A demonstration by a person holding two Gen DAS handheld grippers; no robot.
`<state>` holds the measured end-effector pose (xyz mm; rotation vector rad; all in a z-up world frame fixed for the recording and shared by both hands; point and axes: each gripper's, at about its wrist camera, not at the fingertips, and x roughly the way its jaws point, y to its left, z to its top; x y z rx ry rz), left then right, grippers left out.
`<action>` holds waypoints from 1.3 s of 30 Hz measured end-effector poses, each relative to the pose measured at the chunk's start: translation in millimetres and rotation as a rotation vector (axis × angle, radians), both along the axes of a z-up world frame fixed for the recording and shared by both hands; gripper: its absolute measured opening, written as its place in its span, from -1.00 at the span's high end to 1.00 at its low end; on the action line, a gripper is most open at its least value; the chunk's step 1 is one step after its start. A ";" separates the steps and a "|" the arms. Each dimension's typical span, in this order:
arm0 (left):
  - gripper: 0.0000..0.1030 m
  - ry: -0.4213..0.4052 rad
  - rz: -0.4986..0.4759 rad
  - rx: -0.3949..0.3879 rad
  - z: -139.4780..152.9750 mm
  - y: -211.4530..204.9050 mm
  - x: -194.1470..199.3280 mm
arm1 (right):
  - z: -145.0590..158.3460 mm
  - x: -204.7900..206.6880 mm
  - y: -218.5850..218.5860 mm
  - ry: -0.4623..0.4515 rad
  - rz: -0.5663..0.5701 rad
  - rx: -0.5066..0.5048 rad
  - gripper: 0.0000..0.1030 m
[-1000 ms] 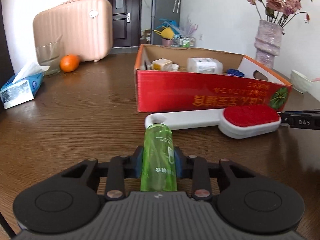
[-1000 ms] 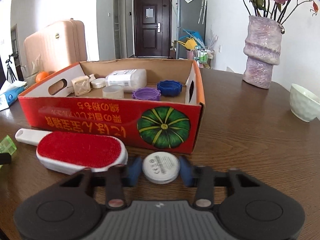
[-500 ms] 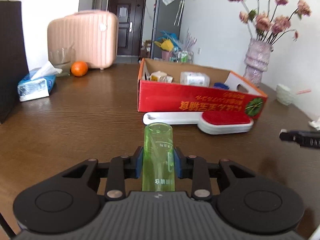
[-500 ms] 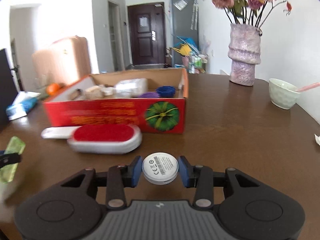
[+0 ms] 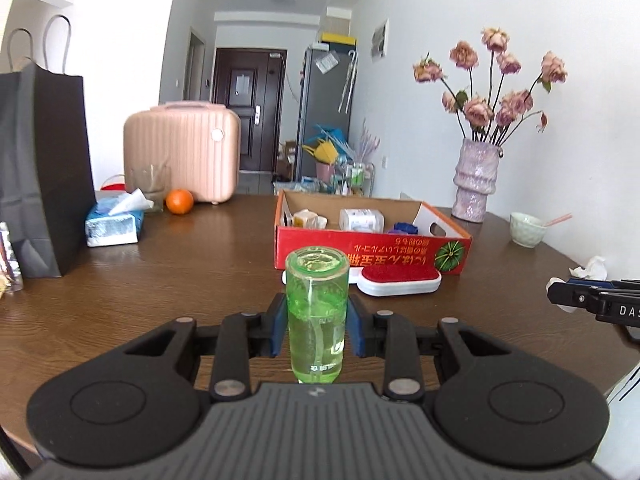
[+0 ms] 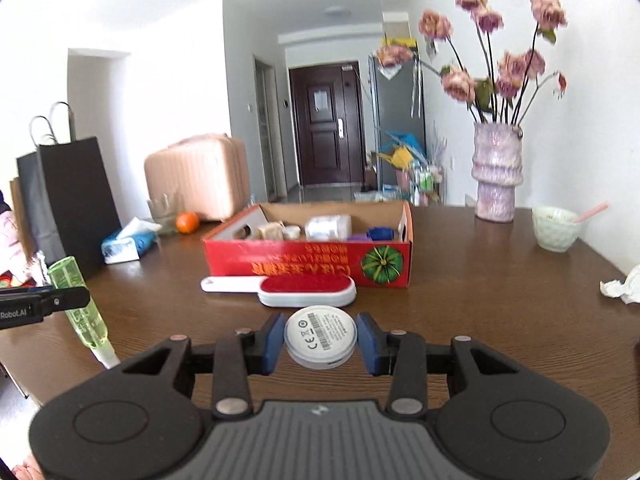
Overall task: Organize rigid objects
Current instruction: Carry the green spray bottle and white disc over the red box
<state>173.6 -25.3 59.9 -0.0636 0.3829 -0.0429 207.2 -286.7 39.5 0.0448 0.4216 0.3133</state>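
My left gripper (image 5: 317, 330) is shut on a clear green bottle (image 5: 316, 312) and holds it above the brown table, well back from the red cardboard box (image 5: 372, 250). The bottle also shows in the right wrist view (image 6: 78, 304). My right gripper (image 6: 320, 346) is shut on a round white disc (image 6: 320, 336) and holds it above the table. The box (image 6: 308, 266) holds several small items. A white lint brush with a red pad (image 6: 306, 290) lies in front of the box and shows in the left wrist view (image 5: 398, 278).
A black paper bag (image 5: 40, 176), a tissue pack (image 5: 114, 226), an orange (image 5: 179, 201) and a pink case (image 5: 182, 150) stand at the left and back. A vase of flowers (image 6: 496, 176), a pale bowl (image 6: 556, 228) and a crumpled tissue (image 6: 622, 286) are at the right.
Both grippers have lifted and pulled back from the box with their objects. The green bottle has tilted up toward upright. The box and brush now look farther away.
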 end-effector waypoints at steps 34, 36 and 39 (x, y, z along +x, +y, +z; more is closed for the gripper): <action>0.41 -0.094 -0.019 0.082 38.8 14.9 112.6 | 22.1 70.0 9.4 -0.040 0.015 0.007 0.25; 0.41 -0.092 -0.041 0.098 42.0 13.1 139.6 | 28.2 93.9 8.5 -0.041 0.017 0.013 0.25; 0.41 -0.067 -0.070 0.122 41.0 9.3 183.0 | 32.1 133.4 8.3 -0.031 0.021 0.021 0.25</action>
